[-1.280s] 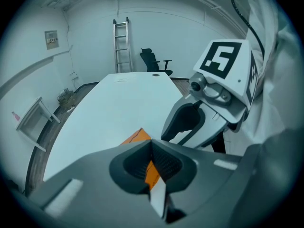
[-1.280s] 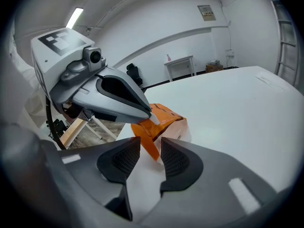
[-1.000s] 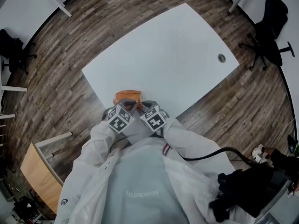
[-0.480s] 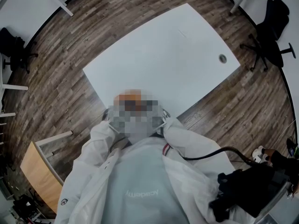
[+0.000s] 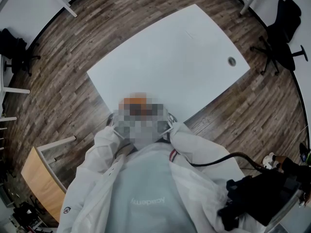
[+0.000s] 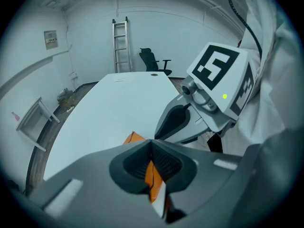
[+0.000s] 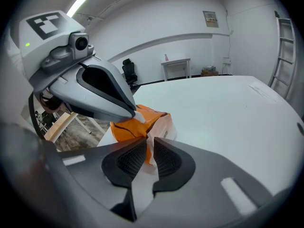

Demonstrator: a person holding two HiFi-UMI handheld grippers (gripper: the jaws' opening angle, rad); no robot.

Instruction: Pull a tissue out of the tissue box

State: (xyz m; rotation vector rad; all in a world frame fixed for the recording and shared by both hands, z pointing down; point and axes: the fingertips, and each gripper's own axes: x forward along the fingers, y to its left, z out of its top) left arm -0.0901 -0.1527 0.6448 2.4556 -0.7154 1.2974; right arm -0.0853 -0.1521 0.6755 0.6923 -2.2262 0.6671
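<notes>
The left hand-held gripper (image 6: 152, 141) is shut tight, with its two dark jaws pressed together at the tips. A fold of the orange soft plastic tissue pack (image 7: 138, 126) looks to be pinched there, and the wrap is puckered up where the tips meet it. More orange is seen under the jaws in the left gripper view.

The right hand-held gripper (image 7: 149, 142) is held just beside the left one, tip near tip, over the same pack. Its jaws have just been closing, and only a thin gap is left between them. A white strip (image 7: 140, 184) is seen in that gap, below a bit of orange. Whether it is tissue or the table top cannot be told. The pads are not seen to press on anything.

The tissue pack is lying on the big white surface (image 5: 170, 57), right at the near edge, close to the person. In the head view only its far side is seen, and the two grippers cannot be made out there.

The puffy white sleeves (image 5: 104, 140) of the person are seen reaching in from below. A brown wood floor (image 5: 63, 81) is seen all around the surface. A black office chair (image 5: 282, 28) is parked well apart from it, and a silver ladder (image 6: 120, 44) is leaned on the far wall.
</notes>
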